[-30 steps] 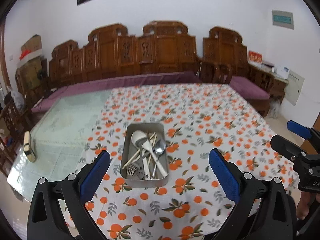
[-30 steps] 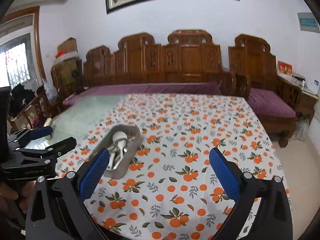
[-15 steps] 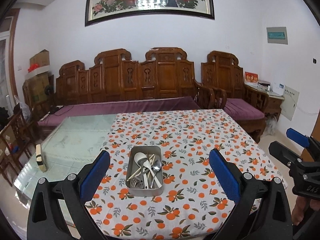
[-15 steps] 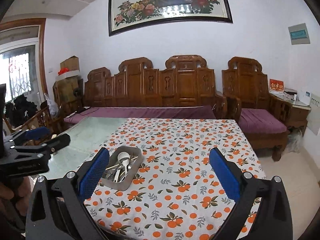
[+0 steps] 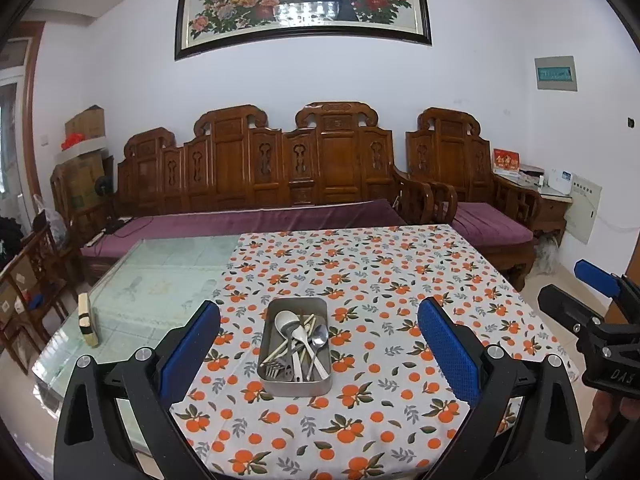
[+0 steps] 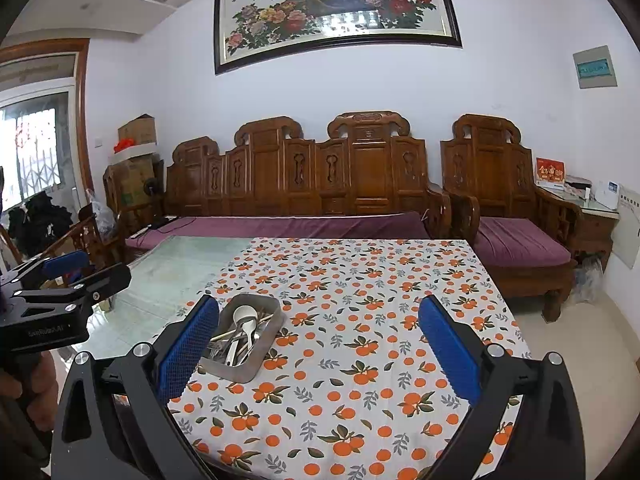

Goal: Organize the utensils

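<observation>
A rectangular metal tray (image 5: 298,388) (image 6: 262,350) stands on the orange-patterned tablecloth (image 5: 380,280) (image 6: 360,292). It holds a white ladle-like spoon (image 5: 286,322) (image 6: 244,316), a metal spoon (image 5: 319,338), a fork (image 5: 276,369) and chopsticks, all heaped together. My left gripper (image 5: 318,350) hovers open, back from the table's near edge, with the tray seen between its blue pads (image 5: 190,350). My right gripper (image 6: 318,350) is open too, to the right of the tray; its left pad (image 6: 188,346) overlaps the tray's near corner in view. Neither holds anything.
The cloth covers the right part of a glass-topped table (image 5: 160,276); a small yellow block (image 5: 86,320) lies on the bare glass at left. A carved wooden bench (image 5: 280,184) with purple cushions stands behind, a wooden chair (image 5: 32,280) at left.
Both grippers have pulled back and tilted up from the table. The tray now looks smaller and farther away, and the wall painting has come into view.
</observation>
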The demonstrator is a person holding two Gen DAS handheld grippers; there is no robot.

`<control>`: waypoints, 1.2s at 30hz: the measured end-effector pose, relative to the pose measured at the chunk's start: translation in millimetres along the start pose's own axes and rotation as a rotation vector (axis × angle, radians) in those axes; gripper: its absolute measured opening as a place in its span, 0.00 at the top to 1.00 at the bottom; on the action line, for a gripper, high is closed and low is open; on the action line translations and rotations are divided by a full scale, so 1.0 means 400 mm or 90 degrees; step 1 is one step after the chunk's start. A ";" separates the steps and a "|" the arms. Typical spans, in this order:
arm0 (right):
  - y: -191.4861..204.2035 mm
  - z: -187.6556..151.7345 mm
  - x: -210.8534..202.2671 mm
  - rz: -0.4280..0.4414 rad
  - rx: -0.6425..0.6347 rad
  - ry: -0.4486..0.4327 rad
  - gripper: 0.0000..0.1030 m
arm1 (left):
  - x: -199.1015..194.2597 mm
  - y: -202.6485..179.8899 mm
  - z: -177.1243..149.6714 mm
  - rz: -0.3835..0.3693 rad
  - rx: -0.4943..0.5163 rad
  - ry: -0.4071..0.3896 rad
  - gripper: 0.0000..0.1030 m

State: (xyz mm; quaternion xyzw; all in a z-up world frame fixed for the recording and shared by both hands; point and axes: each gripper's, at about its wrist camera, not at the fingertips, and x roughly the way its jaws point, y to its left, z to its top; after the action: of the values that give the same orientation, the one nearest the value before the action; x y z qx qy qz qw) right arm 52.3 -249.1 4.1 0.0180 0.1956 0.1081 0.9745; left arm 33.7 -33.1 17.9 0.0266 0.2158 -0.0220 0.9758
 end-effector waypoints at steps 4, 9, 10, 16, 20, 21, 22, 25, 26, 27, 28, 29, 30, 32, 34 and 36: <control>-0.002 -0.005 0.002 -0.001 0.002 0.002 0.02 | 0.001 -0.001 0.002 -0.003 0.000 0.001 0.07; -0.004 -0.007 0.004 -0.001 0.003 0.003 0.03 | 0.005 0.001 0.001 -0.005 0.001 0.002 0.07; -0.004 -0.006 0.003 -0.001 0.003 0.003 0.03 | 0.005 0.000 0.002 -0.006 0.002 0.002 0.07; -0.005 -0.010 0.004 -0.001 0.003 0.001 0.03 | 0.008 -0.003 0.002 -0.008 0.002 0.003 0.07; -0.001 -0.011 0.000 -0.001 0.004 -0.002 0.03 | 0.008 -0.003 0.002 -0.009 0.001 0.003 0.07; 0.000 -0.011 -0.001 -0.001 0.004 -0.003 0.03 | 0.009 -0.003 0.002 -0.008 0.002 0.003 0.07; 0.000 -0.012 -0.002 -0.001 0.004 -0.004 0.03 | 0.008 -0.003 0.001 -0.008 0.002 0.003 0.07; 0.002 -0.014 -0.002 -0.004 0.002 -0.004 0.03 | 0.008 -0.003 0.001 -0.008 0.002 0.002 0.07; 0.002 -0.012 -0.004 -0.003 0.001 -0.003 0.03 | 0.008 -0.002 0.002 -0.008 0.002 0.003 0.07; 0.002 -0.014 -0.003 -0.004 0.001 -0.002 0.03 | 0.009 -0.003 0.001 -0.009 0.002 0.003 0.07; 0.002 -0.014 -0.004 -0.004 0.002 -0.003 0.03 | 0.008 -0.003 0.001 -0.009 0.002 0.003 0.07; 0.003 -0.010 -0.005 -0.004 0.002 -0.003 0.03 | 0.009 -0.003 0.000 -0.008 0.003 0.003 0.07; 0.002 -0.011 -0.005 -0.004 0.001 -0.003 0.03 | 0.008 -0.003 0.000 -0.009 0.003 0.003 0.07; 0.002 -0.011 -0.005 -0.004 0.002 -0.002 0.03 | 0.010 -0.003 -0.001 -0.009 0.004 0.003 0.07; 0.002 -0.011 -0.005 -0.004 0.001 -0.002 0.03 | 0.012 -0.002 0.000 -0.009 0.002 0.003 0.07; 0.002 -0.012 -0.005 -0.003 0.001 -0.002 0.03 | 0.012 -0.003 -0.001 -0.010 0.004 0.004 0.07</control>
State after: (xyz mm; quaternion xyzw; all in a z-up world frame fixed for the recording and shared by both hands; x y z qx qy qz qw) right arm 48.6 -248.8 0.5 0.0181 0.1939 0.1055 0.9752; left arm 37.8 -34.4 15.6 0.0277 0.2189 -0.0303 0.9749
